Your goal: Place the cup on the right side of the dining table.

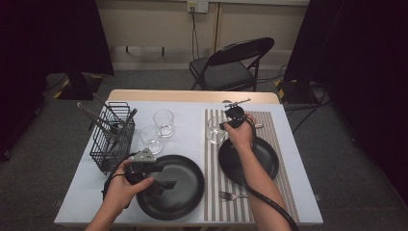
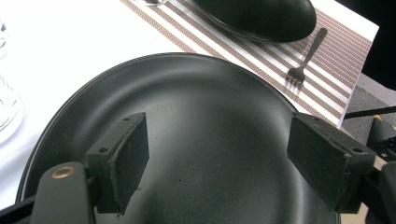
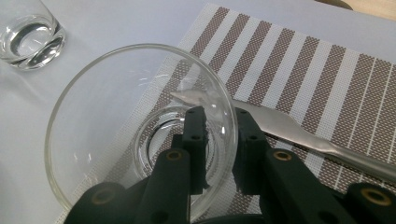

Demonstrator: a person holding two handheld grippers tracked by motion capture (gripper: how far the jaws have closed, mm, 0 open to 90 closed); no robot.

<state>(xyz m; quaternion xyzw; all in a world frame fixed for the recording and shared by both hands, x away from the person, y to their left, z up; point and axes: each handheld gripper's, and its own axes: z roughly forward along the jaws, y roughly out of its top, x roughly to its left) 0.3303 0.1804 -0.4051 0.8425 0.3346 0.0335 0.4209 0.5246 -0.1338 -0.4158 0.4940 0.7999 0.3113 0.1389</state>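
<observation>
My right gripper (image 1: 224, 125) (image 3: 219, 114) stands at the clear glass (image 1: 215, 131) (image 3: 93, 116) on the left part of the striped placemat (image 1: 276, 132) (image 3: 299, 70). One jaw is inside the glass and the other outside, shut on its wall. My left gripper (image 1: 166, 177) (image 2: 219, 135) hovers just over the big black plate (image 1: 185, 192) (image 2: 210, 93) at the front left, open, with nothing between its pads.
A second black plate (image 1: 262, 161) (image 2: 261, 16) lies on the placemat with a fork (image 1: 231, 195) (image 2: 303, 56) in front and a knife (image 3: 303, 135) behind. Two more glasses (image 1: 163, 121) (image 1: 151, 138) and a black wire basket (image 1: 113, 139) of utensils stand at the left. A folding chair (image 1: 231, 67) stands beyond the table.
</observation>
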